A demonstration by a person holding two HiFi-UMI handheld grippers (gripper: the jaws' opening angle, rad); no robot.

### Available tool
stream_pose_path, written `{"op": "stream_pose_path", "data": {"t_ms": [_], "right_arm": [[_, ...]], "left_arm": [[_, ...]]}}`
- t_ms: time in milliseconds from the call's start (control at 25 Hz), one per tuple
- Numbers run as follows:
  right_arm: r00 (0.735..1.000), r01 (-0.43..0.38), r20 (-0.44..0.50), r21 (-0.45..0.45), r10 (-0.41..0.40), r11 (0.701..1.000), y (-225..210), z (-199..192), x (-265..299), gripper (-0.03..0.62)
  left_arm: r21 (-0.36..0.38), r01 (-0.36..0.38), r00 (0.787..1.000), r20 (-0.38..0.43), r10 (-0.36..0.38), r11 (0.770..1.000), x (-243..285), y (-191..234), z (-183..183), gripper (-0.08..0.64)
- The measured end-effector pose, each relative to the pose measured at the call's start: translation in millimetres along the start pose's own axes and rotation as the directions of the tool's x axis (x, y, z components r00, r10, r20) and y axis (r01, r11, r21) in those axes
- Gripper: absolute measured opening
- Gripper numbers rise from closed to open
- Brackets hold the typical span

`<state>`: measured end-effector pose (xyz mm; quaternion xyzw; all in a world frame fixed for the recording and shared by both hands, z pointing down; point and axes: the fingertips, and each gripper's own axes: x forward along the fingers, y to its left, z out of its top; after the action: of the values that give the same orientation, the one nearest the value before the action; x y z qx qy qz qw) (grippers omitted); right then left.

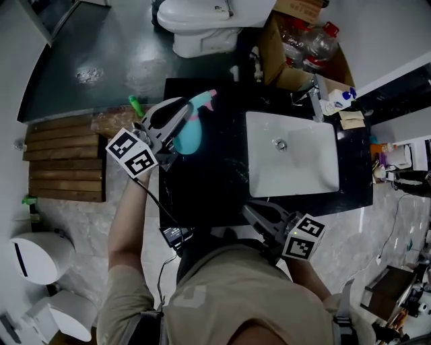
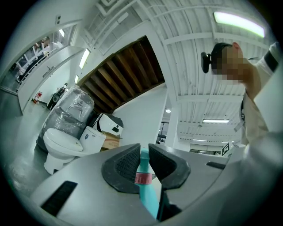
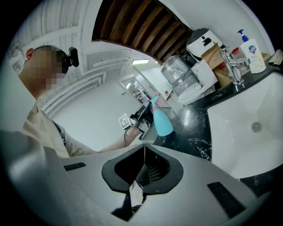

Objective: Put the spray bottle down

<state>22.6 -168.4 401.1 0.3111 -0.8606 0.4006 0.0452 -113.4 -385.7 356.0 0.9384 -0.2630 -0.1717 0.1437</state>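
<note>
1. The left gripper (image 1: 180, 116) has its jaws narrowed onto the neck of a teal spray bottle (image 1: 189, 133); in the left gripper view both pads (image 2: 126, 164) press that neck just above a pink collar.
2. The bottle hangs tilted over the left part of the black counter (image 1: 202, 192), left of the white sink (image 1: 303, 165); its pink trigger points away from the person; I cannot tell whether its base touches the counter.
3. The right gripper (image 1: 254, 213) sits at the near edge of the counter, below the sink; its jaws are closed together with nothing between them (image 3: 143, 165).
4. Behind the sink stand a faucet (image 1: 314, 98) and a soap bottle (image 1: 341, 100); a toilet (image 1: 202, 20) and a cardboard box (image 1: 276, 50) lie beyond the counter.
</note>
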Motion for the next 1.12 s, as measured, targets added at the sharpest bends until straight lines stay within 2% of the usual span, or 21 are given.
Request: {"op": "stream_pose_path", "data": {"t_ms": [200, 520, 800, 1120], "right_arm": [[1.000, 0.013, -0.023, -0.020, -0.013, 1.000, -6.5, -0.3, 16.5, 0.021], [0.998, -0.015, -0.064, -0.045, 0.013, 0.999, -7.5, 1.4, 40.6, 0.021], [0.996, -0.023, -0.083, -0.057, 0.018, 0.998, -10.2, 2.4, 46.7, 0.021], [0.996, -0.030, -0.080, -0.058, 0.025, 0.998, -11.6, 4.1, 47.3, 0.021]], "left_arm": [[0.002, 0.027, 1.000, -0.002, -0.027, 1.000, 5.1, 9.4, -2.5, 0.061], [0.094, 0.091, 0.994, -0.063, -0.085, 0.991, -5.4, 0.3, -3.3, 0.061], [0.189, 0.125, 0.981, -0.171, -0.093, 0.974, -17.2, -7.4, -6.7, 0.063], [0.312, 0.163, 0.947, -0.316, -0.060, 0.936, -24.9, -14.8, -10.9, 0.066]]}}
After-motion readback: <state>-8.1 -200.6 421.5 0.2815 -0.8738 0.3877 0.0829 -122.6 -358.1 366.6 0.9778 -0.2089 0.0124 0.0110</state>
